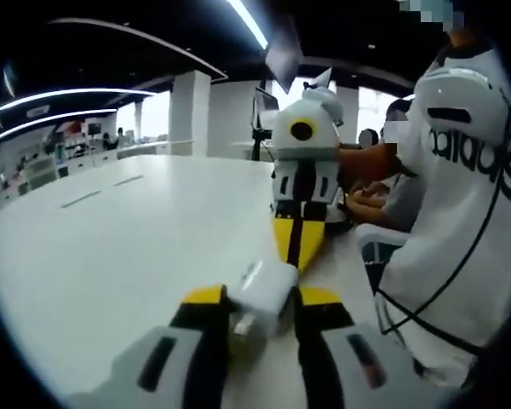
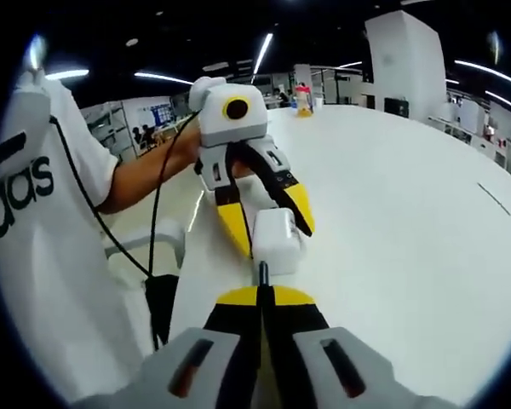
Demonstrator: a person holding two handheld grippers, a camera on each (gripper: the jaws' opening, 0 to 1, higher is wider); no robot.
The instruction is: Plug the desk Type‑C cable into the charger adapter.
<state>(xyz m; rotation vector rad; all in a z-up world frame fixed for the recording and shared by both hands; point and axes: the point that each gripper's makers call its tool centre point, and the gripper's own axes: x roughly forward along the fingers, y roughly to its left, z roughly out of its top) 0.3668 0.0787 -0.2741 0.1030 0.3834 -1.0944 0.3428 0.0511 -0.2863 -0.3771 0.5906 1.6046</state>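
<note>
The white charger adapter (image 1: 264,294) was clamped in the left gripper (image 1: 260,298) above the white table (image 1: 111,247). The Type‑C cable (image 2: 262,274) was pinched, apparently at its plug, in the right gripper (image 2: 262,294), its tip at the adapter.

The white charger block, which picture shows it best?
The right gripper view: the white charger block sits whole and bright, held between the left gripper's yellow jaws, above the right gripper. The left gripper view shows the block close but blurrier, partly hidden by the jaws holding it.
</note>
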